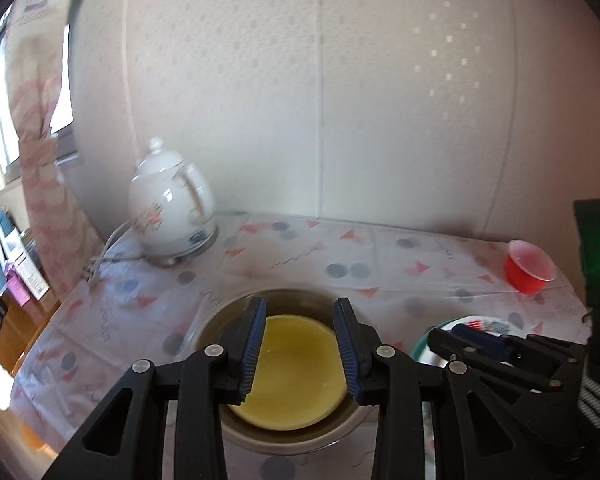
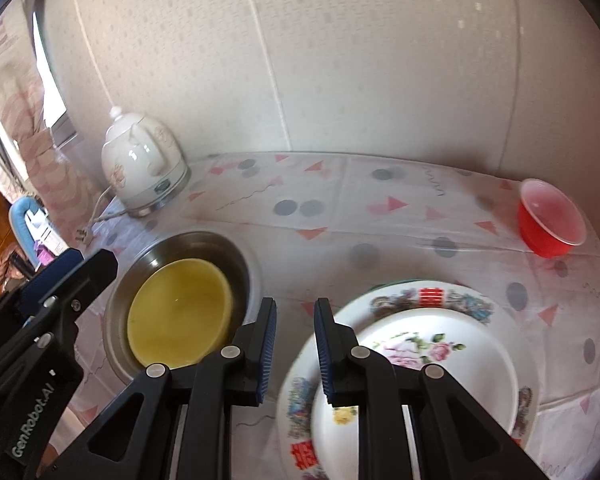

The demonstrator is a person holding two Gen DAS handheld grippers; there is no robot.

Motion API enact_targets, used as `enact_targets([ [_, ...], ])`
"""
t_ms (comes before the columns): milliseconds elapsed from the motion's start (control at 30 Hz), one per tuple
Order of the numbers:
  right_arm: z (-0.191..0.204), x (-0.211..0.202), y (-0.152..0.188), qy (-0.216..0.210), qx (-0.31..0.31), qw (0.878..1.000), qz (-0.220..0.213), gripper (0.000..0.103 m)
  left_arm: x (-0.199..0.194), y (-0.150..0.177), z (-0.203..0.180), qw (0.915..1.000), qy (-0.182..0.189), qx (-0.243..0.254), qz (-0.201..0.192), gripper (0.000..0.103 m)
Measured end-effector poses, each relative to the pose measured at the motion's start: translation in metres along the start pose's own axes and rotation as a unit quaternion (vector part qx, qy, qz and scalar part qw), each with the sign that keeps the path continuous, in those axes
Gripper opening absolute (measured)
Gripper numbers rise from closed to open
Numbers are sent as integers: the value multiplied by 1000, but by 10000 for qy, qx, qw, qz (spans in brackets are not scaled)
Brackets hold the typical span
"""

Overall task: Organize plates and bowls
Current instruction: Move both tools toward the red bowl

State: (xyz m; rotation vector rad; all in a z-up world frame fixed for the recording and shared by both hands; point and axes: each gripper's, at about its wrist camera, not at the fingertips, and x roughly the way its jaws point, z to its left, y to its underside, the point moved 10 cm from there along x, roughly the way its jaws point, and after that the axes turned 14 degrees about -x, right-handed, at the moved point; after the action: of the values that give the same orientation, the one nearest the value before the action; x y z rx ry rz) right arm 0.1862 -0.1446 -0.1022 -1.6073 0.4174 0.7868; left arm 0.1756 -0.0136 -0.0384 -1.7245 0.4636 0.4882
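The left hand-held gripper [image 2: 40, 280], marked "GenRobot.AI", hovered released over the yellow bowl [image 1: 296, 372] nested in the steel bowl [image 2: 220, 248]. The right hand-held gripper [image 2: 296, 344] stood released beside the stacked floral plates [image 2: 452, 344] on the table [image 2: 380, 208].

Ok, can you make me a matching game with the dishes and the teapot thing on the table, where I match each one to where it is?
Things:
1. yellow round bowl
2. small red plastic bowl
3. white ceramic electric kettle
4. small white flowered plate

Places:
A. far left, by the wall
B. stacked on the bigger patterned plate
C. alone at the far right
D. nested inside the round metal bowl

Pairs: 1-D, 2-C, 3-A, 4-B
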Motion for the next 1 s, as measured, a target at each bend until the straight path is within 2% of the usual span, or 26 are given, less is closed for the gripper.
enact_targets([
  [267,-36,-16,7,260,253,9993,-92,19,-7,0,-55,9980,477,417,-68,38],
  [633,-117,-44,29,858,949,9917,-145,19,-15,12,-139,9866,1221,1076,-113,40],
  [1000,-186,-61,42,1289,1491,9802,-174,19,-9,25,-192,9759,1542,1546,-52,42],
])
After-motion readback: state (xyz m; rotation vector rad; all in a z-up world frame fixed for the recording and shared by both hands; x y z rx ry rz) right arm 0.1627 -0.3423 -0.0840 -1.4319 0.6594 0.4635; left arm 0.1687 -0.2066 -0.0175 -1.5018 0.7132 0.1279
